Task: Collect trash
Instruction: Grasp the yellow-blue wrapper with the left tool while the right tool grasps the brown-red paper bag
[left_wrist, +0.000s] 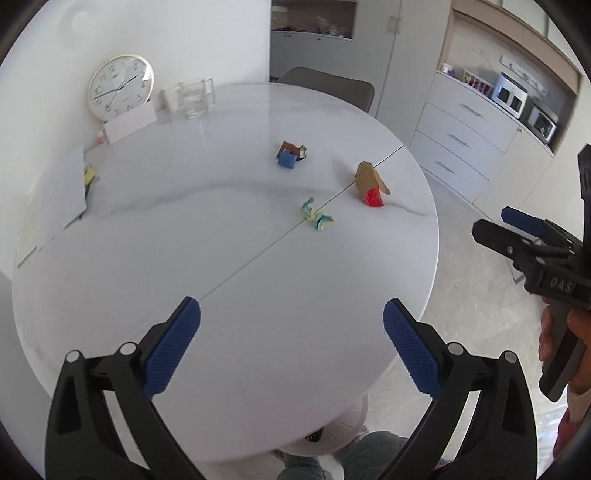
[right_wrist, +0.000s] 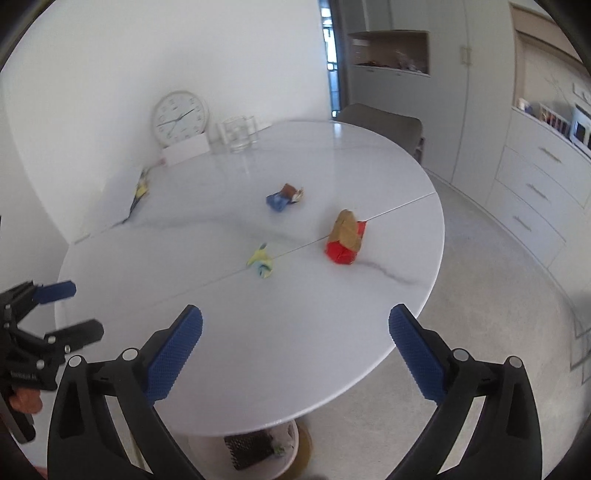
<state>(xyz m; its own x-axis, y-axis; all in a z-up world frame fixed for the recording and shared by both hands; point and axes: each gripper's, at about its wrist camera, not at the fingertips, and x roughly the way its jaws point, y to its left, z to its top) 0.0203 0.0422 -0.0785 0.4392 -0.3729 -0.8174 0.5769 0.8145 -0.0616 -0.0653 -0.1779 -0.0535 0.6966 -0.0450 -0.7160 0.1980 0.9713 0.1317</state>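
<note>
Three crumpled scraps lie on the round white table (left_wrist: 147, 258): a blue-and-brown wad (left_wrist: 291, 155) (right_wrist: 283, 196), a red-and-brown paper lump (left_wrist: 372, 184) (right_wrist: 345, 238) and a yellow-and-blue wad (left_wrist: 316, 215) (right_wrist: 261, 261) on the table's seam. My left gripper (left_wrist: 291, 343) is open and empty above the near table edge; it also shows in the right wrist view (right_wrist: 74, 310). My right gripper (right_wrist: 295, 347) is open and empty above the near right edge, also seen from the left wrist view (left_wrist: 498, 225) off the table's right side.
A wall clock (left_wrist: 120, 86), a white card (left_wrist: 129, 122) and clear glasses (left_wrist: 195, 98) stand at the table's back. Papers (left_wrist: 51, 195) and a yellow scrap (left_wrist: 89, 177) lie at the left. A chair (left_wrist: 328, 85) and cabinets (left_wrist: 465, 136) stand beyond. A bin (right_wrist: 258, 446) sits under the table.
</note>
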